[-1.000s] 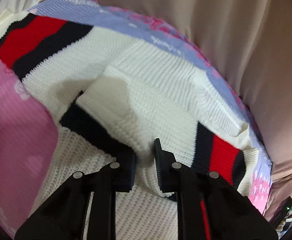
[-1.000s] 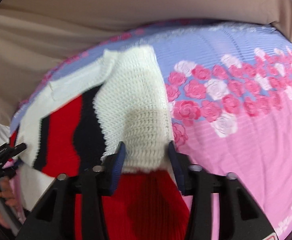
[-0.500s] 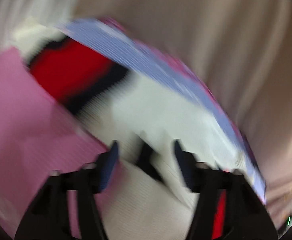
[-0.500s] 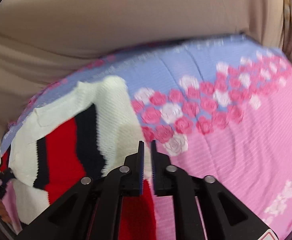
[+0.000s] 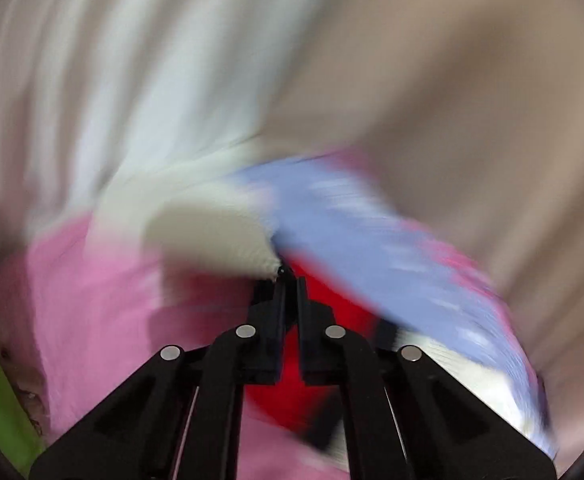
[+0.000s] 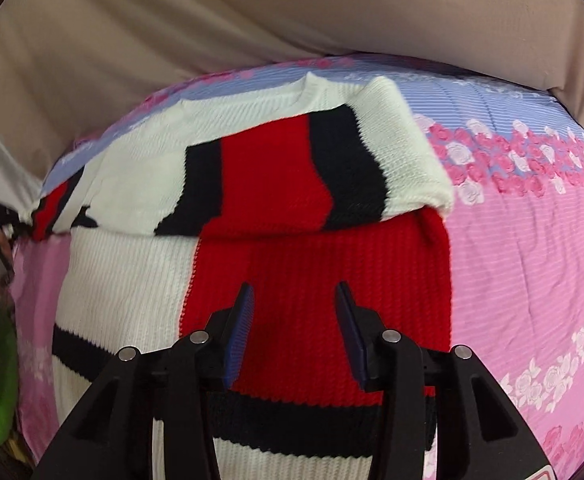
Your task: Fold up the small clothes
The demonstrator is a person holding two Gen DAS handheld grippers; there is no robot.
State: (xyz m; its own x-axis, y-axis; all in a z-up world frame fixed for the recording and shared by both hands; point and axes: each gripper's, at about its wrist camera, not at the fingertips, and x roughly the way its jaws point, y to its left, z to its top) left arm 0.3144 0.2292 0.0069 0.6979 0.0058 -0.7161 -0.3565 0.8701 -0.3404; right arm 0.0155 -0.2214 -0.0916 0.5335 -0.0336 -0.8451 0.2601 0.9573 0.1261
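Knitted sweater (image 6: 276, 184) folded on pink sheet (image 6: 532, 272), right gripper (image 6: 294, 336) parted above

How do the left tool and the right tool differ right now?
The left tool is shut, pinching the white edge of the sweater; the right tool has just been opening, nothing between its fingers. The left wrist view is heavily smeared; the right wrist view is sharp. Shared: both are black and point down over the pink floral bedsheet.

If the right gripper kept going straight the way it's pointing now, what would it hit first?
Most likely the red panel of the red, white and black knitted sweater, which fills the gap ahead of the open right gripper. Depth is hard to judge; nothing sits between the fingers.
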